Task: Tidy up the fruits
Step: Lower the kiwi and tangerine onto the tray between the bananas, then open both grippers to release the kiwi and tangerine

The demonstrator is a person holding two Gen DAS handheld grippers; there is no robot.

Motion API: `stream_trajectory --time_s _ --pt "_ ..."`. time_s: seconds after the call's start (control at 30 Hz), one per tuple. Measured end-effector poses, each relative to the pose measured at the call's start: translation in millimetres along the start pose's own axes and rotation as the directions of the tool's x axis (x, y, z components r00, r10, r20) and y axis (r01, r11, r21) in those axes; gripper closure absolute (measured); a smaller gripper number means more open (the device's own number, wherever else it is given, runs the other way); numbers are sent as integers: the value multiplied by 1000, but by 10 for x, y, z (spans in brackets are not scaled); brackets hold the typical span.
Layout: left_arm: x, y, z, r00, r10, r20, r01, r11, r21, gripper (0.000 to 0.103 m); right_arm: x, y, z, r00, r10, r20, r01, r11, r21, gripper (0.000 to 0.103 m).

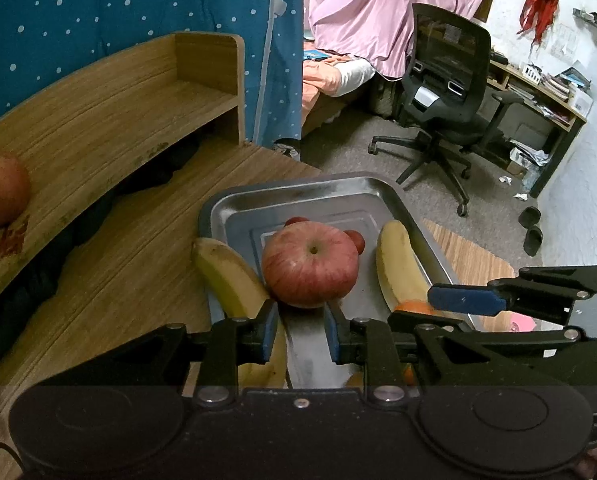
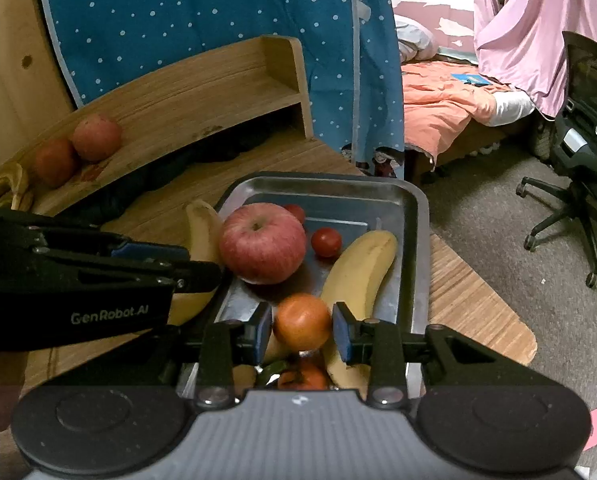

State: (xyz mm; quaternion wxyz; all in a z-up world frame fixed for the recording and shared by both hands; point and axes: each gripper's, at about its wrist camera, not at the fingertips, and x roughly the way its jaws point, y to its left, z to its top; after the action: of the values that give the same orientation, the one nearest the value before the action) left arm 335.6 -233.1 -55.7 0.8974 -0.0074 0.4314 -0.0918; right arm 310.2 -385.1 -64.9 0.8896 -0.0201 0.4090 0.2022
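A steel tray [image 2: 414,216] on the wooden desk holds a red apple [image 2: 262,243], small tomatoes [image 2: 326,242], a banana [image 2: 358,268] and an orange [image 2: 303,322]; a second banana [image 2: 202,236] leans on its left rim. My right gripper [image 2: 302,330] is open with its pads either side of the orange. My left gripper [image 1: 300,326] is open just short of the apple [image 1: 310,264], above the tray [image 1: 338,192]. On the wooden shelf [image 2: 186,92] sit an apple [image 2: 97,138], an orange [image 2: 54,162] and bananas [image 2: 8,188].
The shelf [image 1: 118,96] runs along the desk's back left, against a blue dotted curtain [image 2: 218,12]. The desk's right edge [image 2: 498,312] drops to carpet. An office chair [image 1: 446,96] and a bed [image 2: 450,96] stand beyond.
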Motion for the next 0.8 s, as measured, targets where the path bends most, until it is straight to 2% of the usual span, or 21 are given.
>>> stream_trajectory --time_s 0.27,0.47,0.53,0.73,0.8 --pt "-69 47 20 999 24 21 -24 1000 -21 62 -50 -11 10 1000 -15 15 15 1000 -5 51" --pt "-165 139 47 997 62 51 -59 997 -58 41 -102 -21 60 999 -26 34 26 1000 -7 31" --pt "-197 172 56 995 79 59 -75 995 -71 28 -110 -19 77 999 -27 39 27 1000 -6 24" --pt "-375 324 54 987 129 96 -118 986 -114 10 -176 66 117 998 -36 59 36 999 -6 9" --pt "-457 387 30 984 143 110 -129 984 -126 6 -233 116 122 996 -46 74 47 999 -5 6"
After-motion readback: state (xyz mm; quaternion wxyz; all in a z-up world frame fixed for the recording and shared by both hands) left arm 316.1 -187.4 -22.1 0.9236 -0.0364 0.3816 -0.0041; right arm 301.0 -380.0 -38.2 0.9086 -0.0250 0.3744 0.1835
